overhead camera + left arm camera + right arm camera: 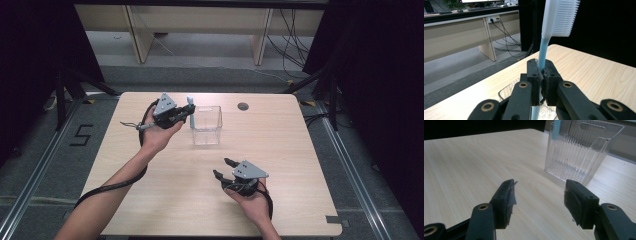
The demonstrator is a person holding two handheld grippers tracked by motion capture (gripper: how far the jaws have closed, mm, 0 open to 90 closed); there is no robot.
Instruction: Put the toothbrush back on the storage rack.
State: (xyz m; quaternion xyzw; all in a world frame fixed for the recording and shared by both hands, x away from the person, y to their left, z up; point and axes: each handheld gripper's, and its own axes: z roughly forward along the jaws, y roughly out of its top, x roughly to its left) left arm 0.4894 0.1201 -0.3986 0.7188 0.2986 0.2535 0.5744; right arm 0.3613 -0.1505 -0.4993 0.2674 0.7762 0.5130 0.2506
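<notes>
My left gripper (186, 114) is shut on a light-blue toothbrush (190, 102), held upright at the left rim of a clear ribbed plastic box (207, 125). In the left gripper view the blue handle (543, 50) rises between the closed jaws, and the white bristle head (561, 17) faces right at the top. The box's edge (507, 91) shows below the jaws. My right gripper (222, 168) stands open near the front of the table with nothing between its fingers. In the right gripper view it (539, 200) points toward the box (579, 152), and the toothbrush's blue handle (556, 130) shows at the box's top left corner.
The light wooden table (150, 200) has a round cable hole (243, 106) at the back right. Wooden desk legs and cables stand on the floor beyond the far edge. Dark curtains hang on both sides.
</notes>
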